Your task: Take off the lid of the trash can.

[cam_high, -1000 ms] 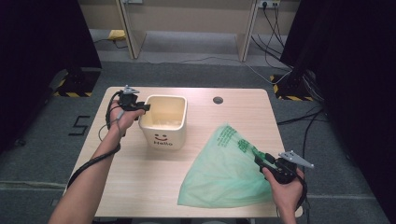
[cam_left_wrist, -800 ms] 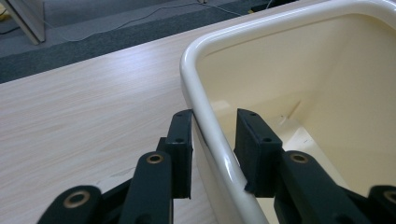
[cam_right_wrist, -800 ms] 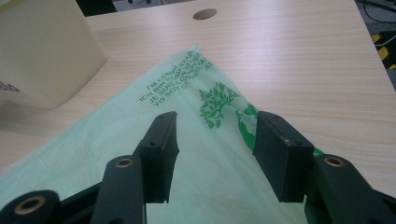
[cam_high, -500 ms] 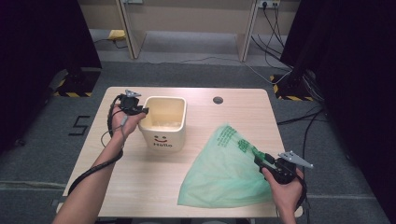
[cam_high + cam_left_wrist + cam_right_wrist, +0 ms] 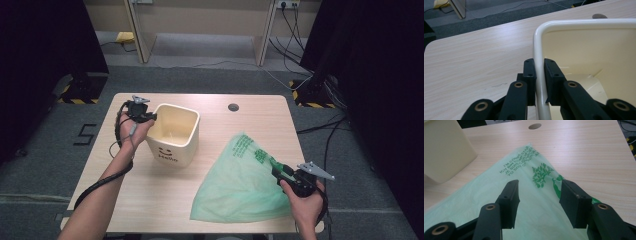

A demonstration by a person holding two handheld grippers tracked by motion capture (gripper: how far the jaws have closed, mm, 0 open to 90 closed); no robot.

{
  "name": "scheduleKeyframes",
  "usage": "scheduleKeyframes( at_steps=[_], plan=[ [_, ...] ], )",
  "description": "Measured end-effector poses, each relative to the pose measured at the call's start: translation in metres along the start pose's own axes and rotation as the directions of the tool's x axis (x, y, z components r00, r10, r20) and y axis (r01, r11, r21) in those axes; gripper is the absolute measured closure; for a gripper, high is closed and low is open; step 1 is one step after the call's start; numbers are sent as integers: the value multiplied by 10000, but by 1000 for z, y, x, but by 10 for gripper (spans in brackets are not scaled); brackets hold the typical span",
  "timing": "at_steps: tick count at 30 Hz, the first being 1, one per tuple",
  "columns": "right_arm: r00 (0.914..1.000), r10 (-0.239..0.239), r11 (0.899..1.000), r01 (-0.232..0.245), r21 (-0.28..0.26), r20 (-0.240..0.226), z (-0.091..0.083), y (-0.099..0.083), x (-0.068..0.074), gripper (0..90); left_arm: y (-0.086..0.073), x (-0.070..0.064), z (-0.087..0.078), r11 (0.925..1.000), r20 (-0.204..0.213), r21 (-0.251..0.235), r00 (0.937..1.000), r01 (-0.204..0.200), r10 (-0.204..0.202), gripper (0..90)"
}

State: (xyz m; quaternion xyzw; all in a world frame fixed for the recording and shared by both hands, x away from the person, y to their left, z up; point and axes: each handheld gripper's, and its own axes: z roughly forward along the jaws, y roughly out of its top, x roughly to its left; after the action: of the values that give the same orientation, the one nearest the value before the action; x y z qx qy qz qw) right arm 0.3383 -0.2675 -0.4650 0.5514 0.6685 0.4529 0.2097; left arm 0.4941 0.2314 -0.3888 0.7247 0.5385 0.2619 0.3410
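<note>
A cream bin [image 5: 172,137] with a smiley face stands on the left half of the wooden table [image 5: 235,130]. My left gripper [image 5: 145,117] is shut on its left rim. In the left gripper view one jaw is outside and one inside the rim [image 5: 584,23], with the left gripper [image 5: 539,75] pinching the wall. A thin green bag [image 5: 240,180] with printed text lies flat at the front right. My right gripper [image 5: 278,171] is open at the bag's right edge. In the right gripper view the bag [image 5: 524,170] lies under and between the spread jaws of the right gripper [image 5: 539,192].
A round cable hole [image 5: 233,107] sits near the table's far edge. The bin's side [image 5: 444,152] stands to the left of the bag. Cables trail from both grippers. Grey carpet and black stands surround the table.
The left hand has shifted slightly toward the person at the bin's rim, and the bin looks a little turned. The right gripper and the bag have stayed put.
</note>
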Motion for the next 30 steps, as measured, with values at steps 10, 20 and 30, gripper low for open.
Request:
scheduleKeyframes(
  at_steps=[10,20,30],
  plan=[
    [10000,13,10000,-13,28,-6,1,-1,0,495,6,-2,-5,9996,-214,79,9994,285,-283,812],
    [10000,14,10000,-14,41,-4,1,-1,0,492,12,3,-13,9971,-265,-28,9967,760,-761,813],
    [10000,6,10000,-6,46,-1,2,-1,1,491,15,10,-20,9942,-287,-181,9939,1065,-1069,813]
  ],
)
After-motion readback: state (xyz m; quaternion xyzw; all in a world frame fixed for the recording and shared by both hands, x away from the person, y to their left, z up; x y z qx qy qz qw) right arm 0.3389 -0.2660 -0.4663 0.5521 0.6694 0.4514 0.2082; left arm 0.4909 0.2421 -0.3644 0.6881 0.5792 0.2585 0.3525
